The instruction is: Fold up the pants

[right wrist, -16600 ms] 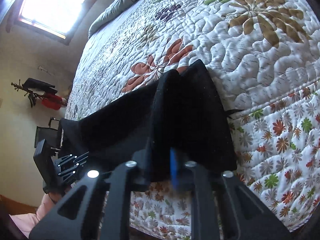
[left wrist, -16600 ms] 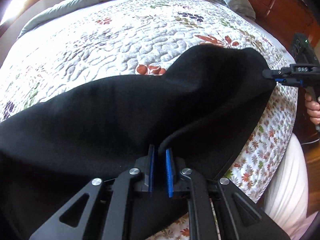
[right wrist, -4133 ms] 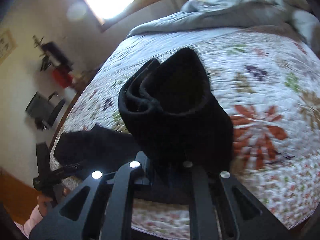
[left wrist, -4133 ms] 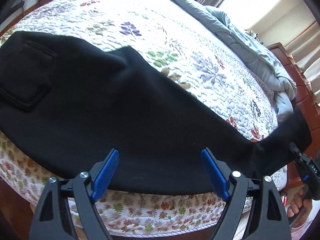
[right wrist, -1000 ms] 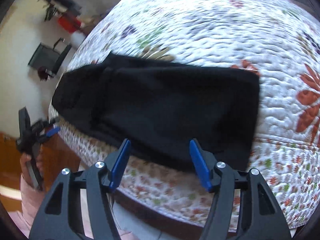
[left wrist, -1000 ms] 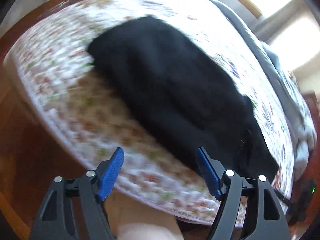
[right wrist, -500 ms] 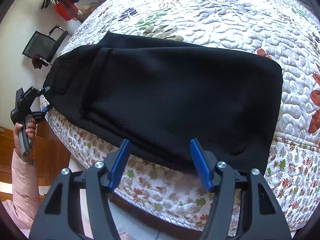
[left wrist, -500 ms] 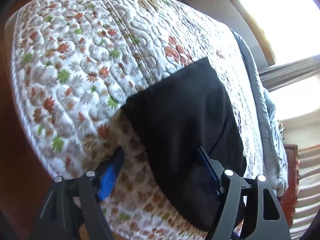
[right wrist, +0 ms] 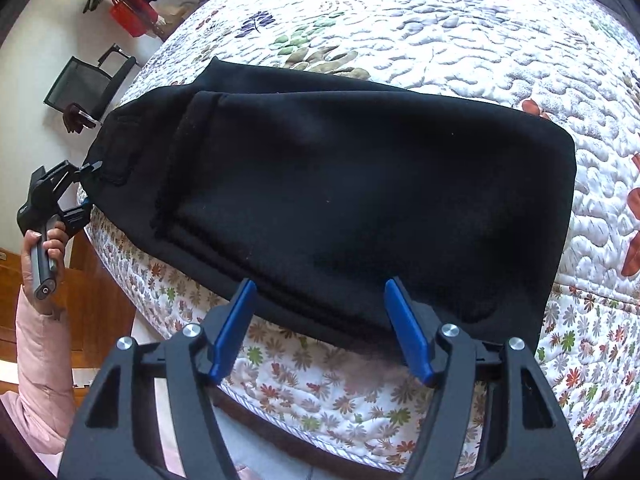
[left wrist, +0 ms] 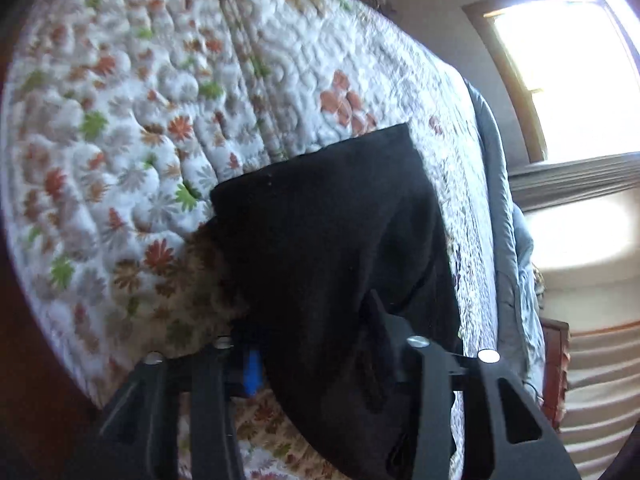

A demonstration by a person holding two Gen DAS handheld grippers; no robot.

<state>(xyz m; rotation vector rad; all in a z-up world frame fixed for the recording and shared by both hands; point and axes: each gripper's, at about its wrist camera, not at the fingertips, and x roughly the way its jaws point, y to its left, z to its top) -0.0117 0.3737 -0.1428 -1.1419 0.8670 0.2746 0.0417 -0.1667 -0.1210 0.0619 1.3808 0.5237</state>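
Observation:
The black pants (right wrist: 340, 184) lie folded in half lengthwise and over once on the flowered quilt (right wrist: 460, 32), near the bed's front edge. My right gripper (right wrist: 320, 328) is open and empty, its blue pads just in front of the near edge of the pants. My left gripper (left wrist: 316, 356) has its jaws around the waist end of the pants (left wrist: 336, 256), with black cloth between the fingers. It also shows in the right wrist view (right wrist: 86, 184) at the far left corner of the pants; the frames do not settle whether it is clamped.
The quilt (left wrist: 140, 140) drops over the bed's edge close to both grippers. A grey duvet (left wrist: 516, 240) lies along the far side. A black chair (right wrist: 86, 84) and a red bag (right wrist: 132, 16) stand by the wall. Wood floor lies beyond the bed.
My left gripper has moved forward onto the waist end of the pants, and its fingers have come closer together around the cloth. My right gripper has stayed open and edged slightly nearer.

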